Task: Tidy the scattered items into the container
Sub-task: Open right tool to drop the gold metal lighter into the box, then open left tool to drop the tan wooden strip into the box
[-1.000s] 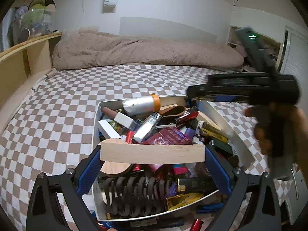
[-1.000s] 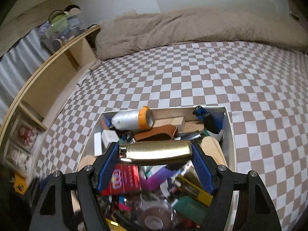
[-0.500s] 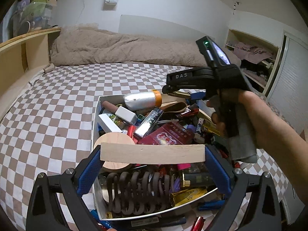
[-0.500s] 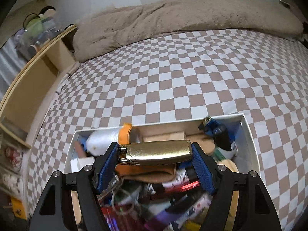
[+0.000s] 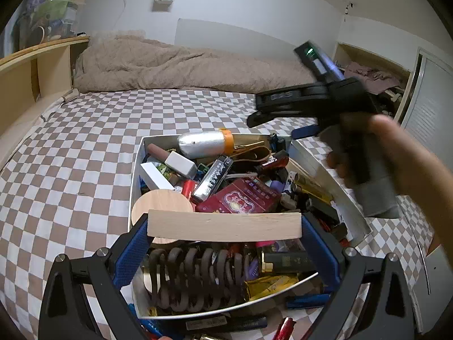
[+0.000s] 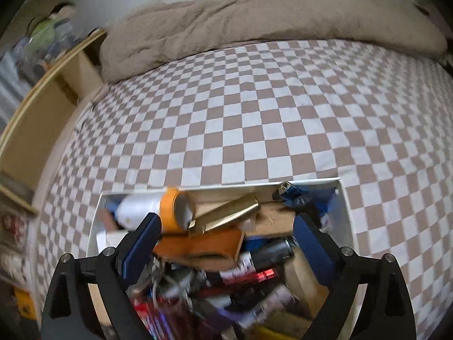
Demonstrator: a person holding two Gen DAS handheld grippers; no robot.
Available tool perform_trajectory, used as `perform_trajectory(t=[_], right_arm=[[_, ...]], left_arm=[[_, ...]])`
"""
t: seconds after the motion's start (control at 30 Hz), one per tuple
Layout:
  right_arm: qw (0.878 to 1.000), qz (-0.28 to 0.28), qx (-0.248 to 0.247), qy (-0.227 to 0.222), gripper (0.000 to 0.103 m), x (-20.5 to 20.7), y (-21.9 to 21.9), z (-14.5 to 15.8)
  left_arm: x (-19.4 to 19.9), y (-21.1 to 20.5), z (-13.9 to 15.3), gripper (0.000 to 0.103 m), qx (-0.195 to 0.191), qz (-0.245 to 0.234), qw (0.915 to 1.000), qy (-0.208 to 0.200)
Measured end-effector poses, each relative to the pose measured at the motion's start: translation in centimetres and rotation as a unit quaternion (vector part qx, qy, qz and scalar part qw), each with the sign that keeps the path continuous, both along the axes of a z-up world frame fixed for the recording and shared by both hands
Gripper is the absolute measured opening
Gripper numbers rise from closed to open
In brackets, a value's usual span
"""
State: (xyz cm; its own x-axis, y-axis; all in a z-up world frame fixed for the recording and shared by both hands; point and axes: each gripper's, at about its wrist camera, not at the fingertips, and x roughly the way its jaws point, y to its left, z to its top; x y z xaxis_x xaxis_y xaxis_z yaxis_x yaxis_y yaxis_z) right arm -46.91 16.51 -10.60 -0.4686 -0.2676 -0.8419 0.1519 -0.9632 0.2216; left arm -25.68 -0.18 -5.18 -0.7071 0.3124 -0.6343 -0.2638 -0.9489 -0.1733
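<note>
A white box [image 5: 136, 170] full of small items sits on the checkered bed. My left gripper [image 5: 225, 226] is shut on a pale wooden block [image 5: 223, 225], held just above the box's near end. My right gripper [image 6: 226, 235] is open over the box's far end [image 6: 344, 195]. A gold tube [image 6: 226, 217] lies loose and tilted on the pile beyond its fingers, beside a silver roll with an orange end [image 6: 167, 209]. The right gripper body [image 5: 311, 103] also shows in the left wrist view, above the box's far right.
A checkered sheet [image 6: 254, 119] covers the bed, with a beige duvet [image 6: 254, 19] bunched at the far side. A wooden shelf [image 5: 31, 73] runs along the left. Pens and tubes [image 5: 226, 323] lie outside the box's near edge.
My right gripper has opened and let go of the gold tube, which now lies tilted in the box. The right gripper has pulled up and to the right. My left gripper still holds the wooden block.
</note>
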Motion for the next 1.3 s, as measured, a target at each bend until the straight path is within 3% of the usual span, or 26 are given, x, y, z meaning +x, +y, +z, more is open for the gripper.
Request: perform_trajectory(t=[0.17,0.4,0.7,0.87,1.07,1.3], right_arm=[[0.999,0.045,0.004,-0.012,0.094,3.5,1.1,1.7],[0.997,0.045,-0.053,-0.015,0.094,7.0,4.0,2.7],[0.997,0.015,-0.079,0.004,0.094,6.9,7.1,2.8],[0.995,0.001,-0.101,0.014,0.094,6.2,8.6,3.0],[0.994,-0.022,-0.1,0.024,0.094,5.1,10.8,3.3],[0.992,-0.051,-0.114,0.024,0.094,4.2,13.4,2.8]], left_arm=[[-0.1,1.7,0.2,0.1,-0.01,-0.012,0.9998,-0.008],[-0.7,4.3,0.2,0.1,-0.009,-0.026,0.9994,-0.023],[-3.4,8.0,1.6,0.1,-0.012,-0.043,0.9989,-0.014],[-6.3,9.7,1.4,0.1,-0.01,-0.039,0.9985,-0.039],[-8.9,11.7,0.6,0.1,0.034,-0.046,0.995,-0.082],[-11.4,13.6,-1.0,0.1,-0.034,-0.062,0.9918,-0.107]])
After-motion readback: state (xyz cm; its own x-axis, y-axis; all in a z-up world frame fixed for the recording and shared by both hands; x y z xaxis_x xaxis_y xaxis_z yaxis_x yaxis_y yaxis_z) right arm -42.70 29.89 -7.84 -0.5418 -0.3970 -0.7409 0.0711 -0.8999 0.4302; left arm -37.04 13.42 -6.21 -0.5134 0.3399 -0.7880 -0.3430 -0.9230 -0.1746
